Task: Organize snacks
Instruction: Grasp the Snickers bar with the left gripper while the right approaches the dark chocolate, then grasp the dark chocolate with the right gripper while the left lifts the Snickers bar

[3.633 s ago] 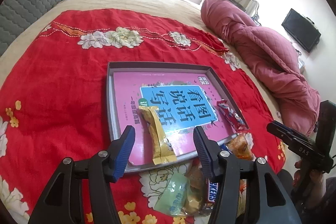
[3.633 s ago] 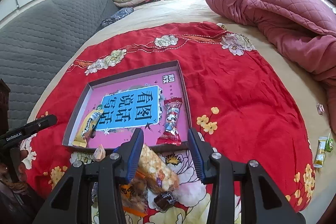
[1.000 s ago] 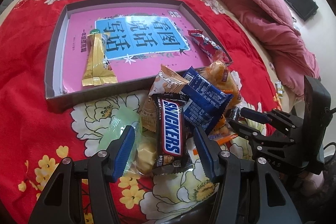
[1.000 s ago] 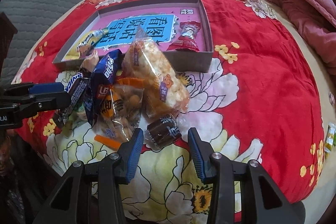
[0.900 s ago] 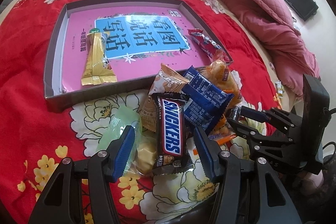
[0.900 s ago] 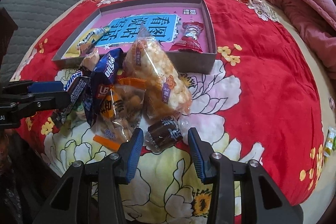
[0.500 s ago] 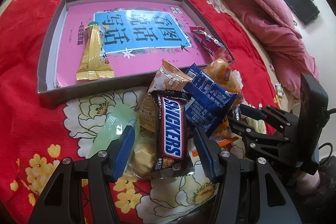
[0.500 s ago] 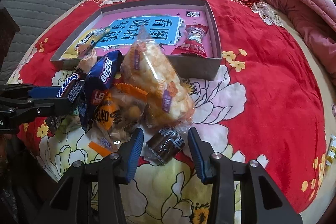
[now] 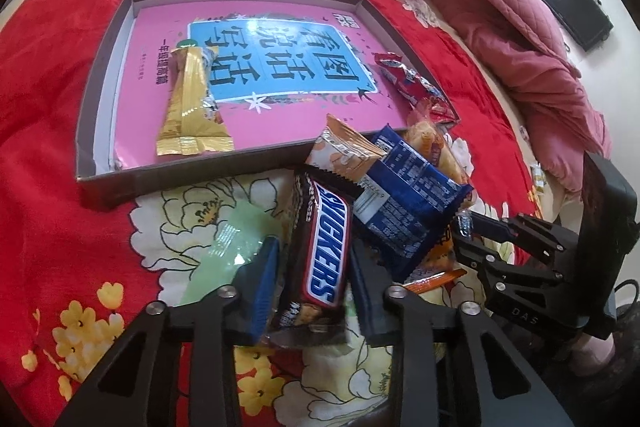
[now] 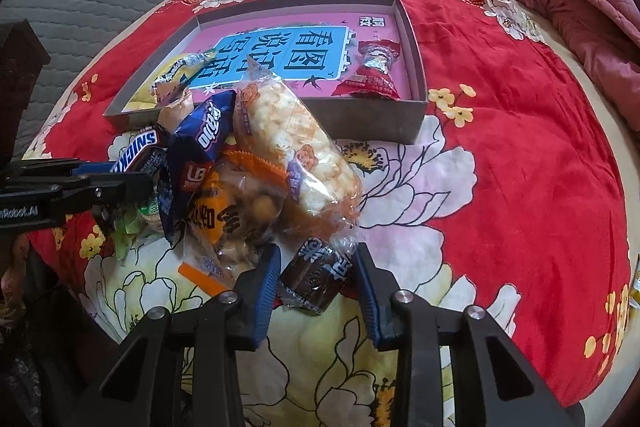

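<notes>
Reading SNICKERS on bar [image 9: 324, 251] between left claw [image 9: 312, 287] pads.

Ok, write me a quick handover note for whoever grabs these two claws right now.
Left claw: jaws have just been closing, now pinching the Snickers bar at the near end of the pile.
Right claw: jaws have also just been closing, around the small dark brown candy; contact looks made.
Box: holds the gold bar and the red candy.
Left to do: lift both items into the box, then the blue packet, puffed rice pack, orange pack and the rest.
</notes>
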### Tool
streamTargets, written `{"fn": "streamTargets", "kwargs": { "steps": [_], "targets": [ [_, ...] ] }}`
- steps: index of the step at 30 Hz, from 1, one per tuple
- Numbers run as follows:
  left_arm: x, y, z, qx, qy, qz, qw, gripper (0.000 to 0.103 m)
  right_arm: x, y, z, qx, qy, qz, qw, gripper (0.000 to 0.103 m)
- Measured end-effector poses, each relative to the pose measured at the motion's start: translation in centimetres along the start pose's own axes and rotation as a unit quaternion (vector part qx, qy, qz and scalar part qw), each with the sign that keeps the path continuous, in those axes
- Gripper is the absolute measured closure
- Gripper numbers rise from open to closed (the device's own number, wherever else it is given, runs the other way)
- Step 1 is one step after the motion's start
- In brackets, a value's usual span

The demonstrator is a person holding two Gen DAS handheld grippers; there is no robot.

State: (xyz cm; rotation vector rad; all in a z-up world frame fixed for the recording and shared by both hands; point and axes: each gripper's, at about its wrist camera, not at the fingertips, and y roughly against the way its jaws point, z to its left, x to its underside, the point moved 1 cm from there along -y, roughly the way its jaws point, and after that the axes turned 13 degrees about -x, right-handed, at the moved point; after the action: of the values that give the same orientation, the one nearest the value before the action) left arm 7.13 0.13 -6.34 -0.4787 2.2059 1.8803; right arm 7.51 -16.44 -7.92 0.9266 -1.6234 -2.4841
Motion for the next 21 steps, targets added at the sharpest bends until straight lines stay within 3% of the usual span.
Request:
{"fn": "streamTargets", "kwargs": {
  "steps": [9,21],
  "targets": [
    [0.0,0.6,0.6,0.008,0.009,0.001,0.9999,0.072,0.2,1.1,-0.1,-0.005,-0.013,-0.011,1.0,0.066],
    [-0.4,2.7,1.4,0.015,0.02,-0.029,0.9993,0.073,0.0,3.4,-0.8,-0.008,-0.044,-0.049,0.998,0.066]
  ]
}}
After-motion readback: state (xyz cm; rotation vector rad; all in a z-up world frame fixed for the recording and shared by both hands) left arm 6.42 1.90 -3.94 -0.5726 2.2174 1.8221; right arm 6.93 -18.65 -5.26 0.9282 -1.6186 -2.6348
